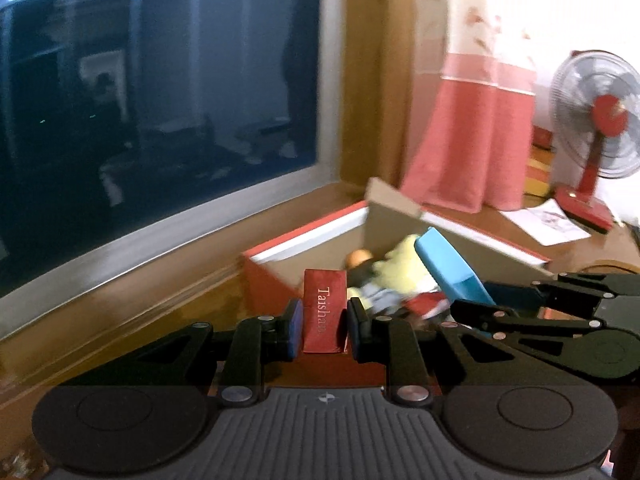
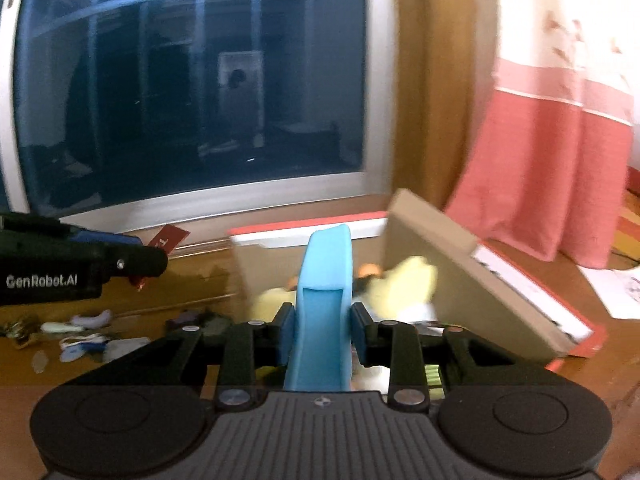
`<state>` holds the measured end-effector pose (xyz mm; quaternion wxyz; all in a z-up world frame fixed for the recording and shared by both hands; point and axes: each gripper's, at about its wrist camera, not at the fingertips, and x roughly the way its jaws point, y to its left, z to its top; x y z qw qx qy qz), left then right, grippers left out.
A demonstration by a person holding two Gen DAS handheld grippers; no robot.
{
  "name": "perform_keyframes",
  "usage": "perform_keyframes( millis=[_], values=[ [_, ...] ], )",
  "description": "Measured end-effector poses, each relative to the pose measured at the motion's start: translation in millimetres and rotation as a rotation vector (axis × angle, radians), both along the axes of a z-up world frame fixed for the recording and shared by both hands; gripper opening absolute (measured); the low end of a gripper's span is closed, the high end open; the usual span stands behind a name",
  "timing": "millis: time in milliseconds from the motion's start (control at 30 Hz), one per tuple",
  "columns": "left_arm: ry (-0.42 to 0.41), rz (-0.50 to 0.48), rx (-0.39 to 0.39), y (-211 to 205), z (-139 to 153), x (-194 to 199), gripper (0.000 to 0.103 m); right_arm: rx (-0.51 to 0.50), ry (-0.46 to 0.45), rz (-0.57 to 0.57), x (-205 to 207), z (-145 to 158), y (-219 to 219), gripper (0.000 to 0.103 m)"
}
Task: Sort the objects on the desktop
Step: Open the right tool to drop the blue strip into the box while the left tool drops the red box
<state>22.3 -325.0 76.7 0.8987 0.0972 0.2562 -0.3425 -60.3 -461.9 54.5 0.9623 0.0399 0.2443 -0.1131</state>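
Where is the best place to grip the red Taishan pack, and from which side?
Grip the pack across its narrow sides near the lower end, coming lengthwise from below, as the left gripper does: it is flat and long, so the fingers span its width.

One red box (image 1: 324, 312), one blue scoop (image 2: 324, 300), one carton (image 1: 276, 276).

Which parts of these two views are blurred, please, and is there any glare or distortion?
Left wrist view: box contents smeared, red Taishan pack sharp, window frame bowed by fisheye. Right wrist view: cardboard box and curtain blurred, blue object sharp, lamp reflections on window glass.
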Motion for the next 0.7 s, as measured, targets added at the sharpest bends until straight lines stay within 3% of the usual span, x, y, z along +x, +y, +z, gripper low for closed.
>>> perform_keyframes(
  millis=[300, 433, 500, 700],
  values=[
    [-0.008, -0.097, -0.010, -69.8, -4.7, -10.5, 0.025, -0.002, -0.009, -0.098, -23.3, -4.1, -67.2, 0.033],
    [-0.008, -0.104, -0.004, -81.9, -5.6, -10.8, 0.025, 0.015, -0.020, -0.111, -23.8, -6.4, -83.7, 0.033],
    [-0.006, -0.102, 0.005, -84.3, -6.7, -9.1, 0.025, 0.024, -0.025, -0.106, -21.5, -7.2, -85.8, 0.026],
    [-0.003, -0.096, 0.018, -84.4, -7.9, -4.4, 0.025, 0.031, -0.018, -0.088, -16.1, -7.6, -83.5, 0.026]
  ],
)
